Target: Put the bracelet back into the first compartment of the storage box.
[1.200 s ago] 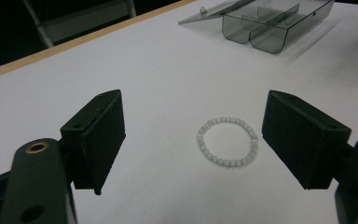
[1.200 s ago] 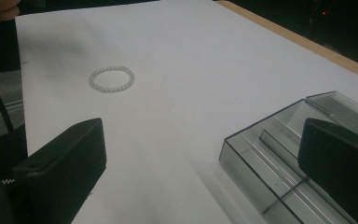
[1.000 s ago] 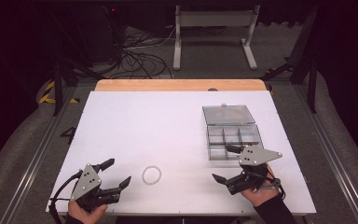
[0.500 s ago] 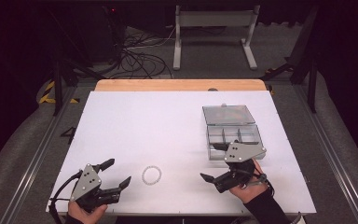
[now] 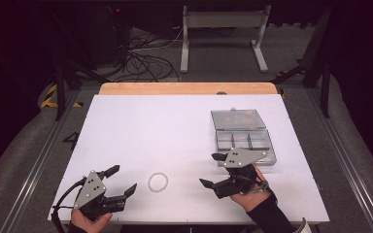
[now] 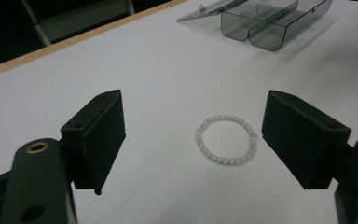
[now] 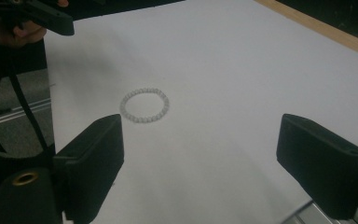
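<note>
A white bead bracelet (image 5: 158,182) lies flat on the white table (image 5: 175,131) near its front edge. My left gripper (image 5: 123,178) rests at the front left, open and empty, its jaws pointing at the bracelet (image 6: 227,140) a short way ahead. My right gripper (image 5: 208,170) hovers to the bracelet's right, also open and empty, facing left. In the right gripper view the bracelet (image 7: 144,105) lies ahead and left of the wide-apart jaws. Neither gripper touches it.
A clear grey compartment box (image 5: 243,138) with its lid open stands at the right, just behind my right hand, and it appears far ahead in the left gripper view (image 6: 270,23). The table's wooden strip (image 5: 189,88) runs along the back edge.
My right gripper has moved left, away from the box and toward the bracelet. The left gripper and the bracelet have stayed put.
</note>
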`<state>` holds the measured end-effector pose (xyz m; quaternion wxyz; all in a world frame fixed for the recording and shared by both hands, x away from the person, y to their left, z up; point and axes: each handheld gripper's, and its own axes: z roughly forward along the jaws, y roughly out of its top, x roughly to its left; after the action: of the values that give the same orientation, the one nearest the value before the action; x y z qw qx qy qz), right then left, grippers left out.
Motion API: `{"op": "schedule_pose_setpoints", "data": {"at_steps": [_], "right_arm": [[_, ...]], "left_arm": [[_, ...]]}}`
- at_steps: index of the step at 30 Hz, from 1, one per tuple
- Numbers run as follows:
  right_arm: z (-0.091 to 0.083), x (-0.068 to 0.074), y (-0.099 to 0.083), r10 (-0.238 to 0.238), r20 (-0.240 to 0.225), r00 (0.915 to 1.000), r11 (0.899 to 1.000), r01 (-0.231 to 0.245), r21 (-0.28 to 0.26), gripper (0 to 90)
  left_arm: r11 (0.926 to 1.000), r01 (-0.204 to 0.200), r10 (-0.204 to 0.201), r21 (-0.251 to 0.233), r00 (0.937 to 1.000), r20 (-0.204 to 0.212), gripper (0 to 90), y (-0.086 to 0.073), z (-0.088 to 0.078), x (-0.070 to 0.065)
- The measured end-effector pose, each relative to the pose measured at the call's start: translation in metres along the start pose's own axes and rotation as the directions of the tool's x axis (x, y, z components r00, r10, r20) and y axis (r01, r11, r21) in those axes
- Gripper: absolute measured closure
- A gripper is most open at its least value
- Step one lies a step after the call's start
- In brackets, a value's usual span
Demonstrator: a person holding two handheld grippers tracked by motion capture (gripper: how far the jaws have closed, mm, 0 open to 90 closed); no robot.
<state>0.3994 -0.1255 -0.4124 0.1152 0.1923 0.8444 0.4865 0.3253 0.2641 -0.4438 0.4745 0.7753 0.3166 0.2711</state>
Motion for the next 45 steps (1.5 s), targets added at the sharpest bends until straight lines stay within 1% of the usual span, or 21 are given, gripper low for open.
{"op": "schedule_pose_setpoints", "data": {"at_steps": [1, 2, 4, 5, 9, 10, 11, 12, 16, 17, 20, 28, 31, 34, 35, 37, 38, 39, 40, 42, 45], "right_arm": [[0.003, 0.000, 0.001, 0.008, -0.014, 0.9999, 1.000, -0.008, 0.002, 17.9], [0.003, 0.000, 0.001, 0.008, -0.014, 0.9999, 1.000, -0.008, 0.002, 17.9], [0.010, 0.002, 0.005, 0.016, -0.031, 0.9994, 1.000, -0.016, 0.006, 21.8], [0.012, 0.002, 0.006, 0.013, -0.036, 0.9993, 1.000, -0.012, 0.008, 23.0], [0.019, 0.003, 0.008, 0.009, -0.046, 0.9989, 1.000, -0.008, 0.020, 26.0], [0.024, 0.003, 0.009, 0.012, -0.053, 0.9986, 1.000, -0.010, 0.024, 27.5], [0.024, 0.003, 0.009, 0.012, -0.053, 0.9986, 1.000, -0.010, 0.024, 27.5], [0.029, 0.004, 0.010, 0.014, -0.059, 0.9981, 1.000, -0.013, 0.023, 28.9], [0.038, 0.005, 0.011, 0.011, -0.070, 0.9975, 1.000, -0.010, 0.024, 31.5], [0.038, 0.005, 0.011, 0.011, -0.070, 0.9975, 1.000, -0.010, 0.024, 31.5], [0.048, 0.007, 0.013, 0.005, -0.081, 0.9967, 1.000, -0.003, 0.027, 33.1], [0.067, 0.008, 0.014, 0.006, -0.089, 0.9960, 1.000, -0.003, 0.030, 35.9], [0.071, 0.008, 0.014, 0.007, -0.092, 0.9957, 1.000, -0.005, 0.031, 36.1], [0.077, 0.009, 0.015, 0.001, -0.091, 0.9958, 0.999, 0.002, 0.034, 36.6], [0.081, 0.010, 0.015, -0.008, -0.086, 0.9963, 0.999, 0.011, 0.037, 36.9], [0.085, 0.010, 0.015, -0.004, -0.086, 0.9963, 0.999, 0.007, 0.040, 37.2], [0.087, 0.010, 0.015, -0.009, -0.086, 0.9963, 0.999, 0.012, 0.042, 37.4], [0.087, 0.010, 0.015, -0.009, -0.086, 0.9963, 0.999, 0.012, 0.042, 37.4], [0.091, 0.010, 0.015, -0.007, -0.087, 0.9962, 0.999, 0.011, 0.041, 37.7], [0.095, 0.011, 0.014, -0.003, -0.092, 0.9957, 0.999, 0.007, 0.045, 37.8], [0.102, 0.012, 0.014, 0.001, -0.099, 0.9950, 0.999, 0.004, 0.048, 37.9]], "left_arm": [[1.0000, 0.001, -0.001, 0.000, 1.0000, 0.001, 22.1, 0.000, 0.000, 0.000], [1.0000, 0.001, -0.001, 0.000, 1.0000, 0.001, 22.2, 0.000, 0.000, 0.000], [1.0000, 0.000, 0.000, 0.000, 1.0000, 0.001, 22.1, 0.000, 0.000, 0.000], [1.0000, 0.006, -0.006, 0.000, 1.0000, 0.004, 22.2, 0.000, 0.000, 0.000], [1.0000, 0.009, -0.009, -0.002, 0.9999, 0.006, 22.2, 0.000, 0.000, 0.000], [1.0000, 0.005, -0.005, -0.002, 1.0000, 0.005, 22.2, 0.000, 0.000, 0.000], [1.0000, 0.003, -0.003, 0.000, 1.0000, 0.005, 22.2, 0.000, 0.000, 0.000], [1.0000, 0.003, -0.003, 0.000, 1.0000, 0.004, 22.2, 0.000, 0.000, 0.000], [1.0000, 0.002, -0.002, 0.000, 1.0000, 0.003, 22.3, 0.000, 0.000, -0.001], [1.0000, 0.002, -0.002, 0.000, 1.0000, 0.003, 22.3, 0.000, 0.000, -0.001], [1.0000, -0.003, 0.003, 0.000, 1.0000, 0.002, 22.4, 0.000, 0.000, 0.000], [1.0000, 0.000, 0.000, 0.001, 1.0000, 0.007, 22.4, 0.000, 0.000, 0.000], [1.0000, -0.004, 0.004, 0.000, 1.0000, 0.004, 22.4, 0.000, 0.000, 0.000], [1.0000, -0.006, 0.006, 0.000, 1.0000, 0.004, 22.4, 0.000, 0.000, 0.000], [1.0000, -0.001, 0.001, 0.002, 1.0000, 0.007, 22.4, 0.000, 0.000, 0.000], [1.0000, -0.001, 0.001, 0.002, 1.0000, 0.007, 22.4, 0.000, 0.000, 0.000], [1.0000, -0.001, 0.001, 0.002, 1.0000, 0.007, 22.4, 0.000, 0.000, 0.000], [1.0000, -0.001, 0.001, 0.002, 1.0000, 0.008, 22.4, 0.000, 0.000, 0.000], [1.0000, 0.003, -0.003, 0.001, 1.0000, 0.008, 22.4, 0.000, 0.000, -0.001], [1.0000, -0.005, 0.005, 0.000, 1.0000, 0.005, 22.4, 0.000, 0.000, 0.000], [1.0000, -0.005, 0.005, 0.000, 1.0000, 0.005, 22.4, 0.000, 0.000, 0.000]]}}
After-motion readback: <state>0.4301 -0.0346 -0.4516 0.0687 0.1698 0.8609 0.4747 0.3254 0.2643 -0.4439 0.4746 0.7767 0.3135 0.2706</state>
